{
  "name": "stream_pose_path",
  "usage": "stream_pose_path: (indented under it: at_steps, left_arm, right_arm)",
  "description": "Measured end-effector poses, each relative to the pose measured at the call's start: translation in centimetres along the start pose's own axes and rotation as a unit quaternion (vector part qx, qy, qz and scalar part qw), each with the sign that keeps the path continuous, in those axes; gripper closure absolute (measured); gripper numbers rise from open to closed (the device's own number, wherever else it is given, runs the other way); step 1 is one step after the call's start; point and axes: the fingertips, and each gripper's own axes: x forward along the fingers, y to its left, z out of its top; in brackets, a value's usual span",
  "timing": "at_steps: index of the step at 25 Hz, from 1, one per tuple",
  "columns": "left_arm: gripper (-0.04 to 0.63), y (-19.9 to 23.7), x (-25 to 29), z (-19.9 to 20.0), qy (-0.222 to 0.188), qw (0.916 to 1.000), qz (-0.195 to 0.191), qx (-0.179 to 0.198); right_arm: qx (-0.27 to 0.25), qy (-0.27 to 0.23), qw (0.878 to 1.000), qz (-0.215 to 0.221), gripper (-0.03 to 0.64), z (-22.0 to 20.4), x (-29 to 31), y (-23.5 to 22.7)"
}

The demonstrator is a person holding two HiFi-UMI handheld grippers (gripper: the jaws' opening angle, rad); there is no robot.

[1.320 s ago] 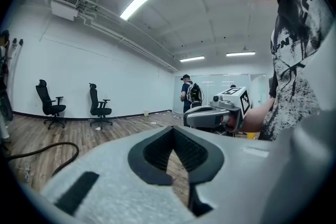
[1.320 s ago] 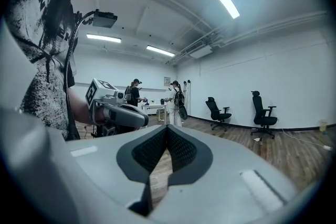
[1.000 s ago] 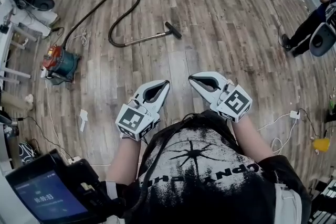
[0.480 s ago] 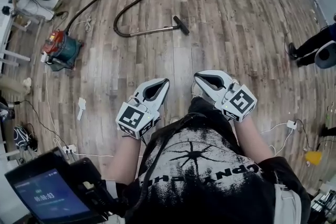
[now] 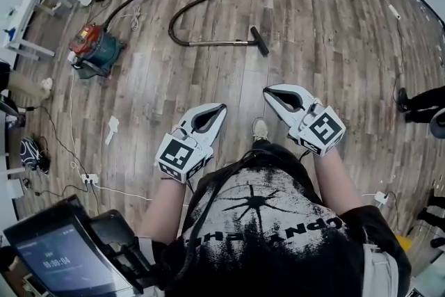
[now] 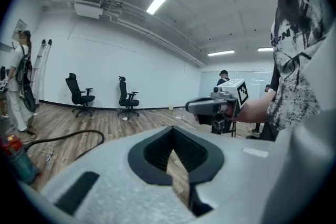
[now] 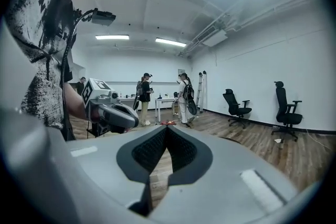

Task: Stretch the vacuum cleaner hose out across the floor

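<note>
**Hose is lying curled, well ahead of both closed grippers**

The black hose (image 5: pixel 171 30) is lying on the wooden floor (image 5: pixel 313 45) in one wide loop. It is running from the vacuum body (image 5: pixel 97 51) round to the metal wand (image 5: pixel 219 43) with its floor head (image 5: pixel 259 41).

The left gripper (image 5: pixel 220 108) and the right gripper (image 5: pixel 267 91) are pointing forward, well apart from the hose. Their jaws are pressing together and are holding nothing.

The hose is probably light and bendy, and it may spring back into a curve. The stiff wand, near where the hose is joining it, seems the surest place to grip.

The joints at both hose ends are showing too small to read. The left gripper view is catching only one bend of the hose.
</note>
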Motion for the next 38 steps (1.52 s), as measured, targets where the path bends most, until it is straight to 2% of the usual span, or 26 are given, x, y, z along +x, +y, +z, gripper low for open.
stream_pose_path:
  at_steps: [4, 8, 14, 20, 31, 38]
  left_arm:
    - [0.594, 1.9, 3.3, 2.8, -0.018, 0.9997, 0.019, 0.002]
    - [0.594, 3.4, 7.3, 5.0, -0.017, 0.9993, 0.033, 0.005]
    - [0.594, 4.8, 12.6, 6.7, -0.016, 0.9988, 0.047, 0.001]
    - [0.594, 7.0, 15.7, 8.1, -0.011, 0.9961, 0.087, -0.006]
    - [0.594, 10.1, 18.9, 8.8, 0.004, 0.9939, 0.110, -0.007]
    - [0.594, 13.0, 20.0, 9.2, 0.002, 0.9960, 0.089, -0.004]
  right_arm:
    - [-0.012, 0.007, 0.999, 0.032, 0.609, -0.2, 0.8, -3.6]
    - [-0.021, 0.007, 0.999, 0.050, 0.610, 0.7, 0.7, -8.3]
    - [-0.018, -0.002, 0.997, 0.070, 0.609, 0.7, 0.8, -14.0]
    - [-0.019, -0.014, 0.994, 0.108, 0.609, 1.2, 1.8, -18.0]
    - [0.012, -0.043, 0.989, 0.144, 0.610, 1.1, 4.5, -21.5]
    - [0.017, -0.046, 0.991, 0.123, 0.609, 1.4, 6.6, -23.4]
